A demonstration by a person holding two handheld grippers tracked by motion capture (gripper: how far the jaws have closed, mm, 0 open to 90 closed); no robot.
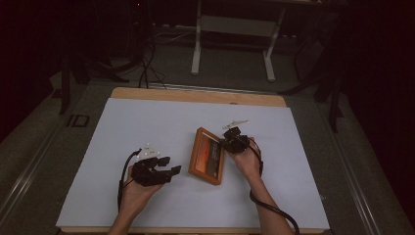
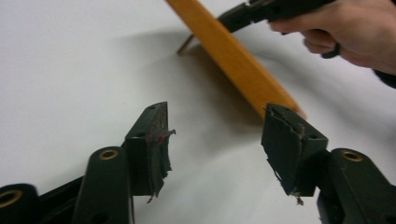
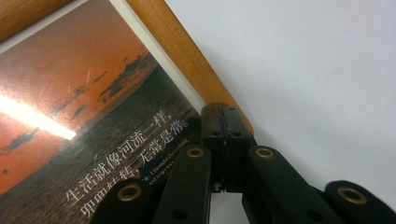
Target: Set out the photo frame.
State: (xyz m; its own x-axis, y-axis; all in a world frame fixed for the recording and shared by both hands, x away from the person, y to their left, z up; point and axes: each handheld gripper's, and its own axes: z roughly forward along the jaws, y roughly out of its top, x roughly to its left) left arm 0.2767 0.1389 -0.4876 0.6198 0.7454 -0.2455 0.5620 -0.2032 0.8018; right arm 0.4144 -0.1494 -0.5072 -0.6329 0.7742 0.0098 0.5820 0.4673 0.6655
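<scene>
A wooden picture frame (image 1: 206, 156) with an orange sunset print and white Chinese lettering lies at the middle of the white sheet. In the left gripper view the frame (image 2: 238, 60) stands tilted, one side raised off the sheet, with a thin metal leg under it. My right gripper (image 1: 224, 143) is at the frame's right rim. In the right gripper view its jaws (image 3: 226, 116) are shut together over the wooden border (image 3: 187, 56), with nothing seen between them. My left gripper (image 1: 171, 165) hovers left of the frame, open, with nothing between its worn pads (image 2: 154, 140).
A white sheet (image 1: 147, 122) covers the wooden table (image 1: 195, 95). Behind the table stand a white metal stand (image 1: 195, 49) and dark cables (image 1: 144, 68) on the floor. A black cable trails from each gripper along the forearms.
</scene>
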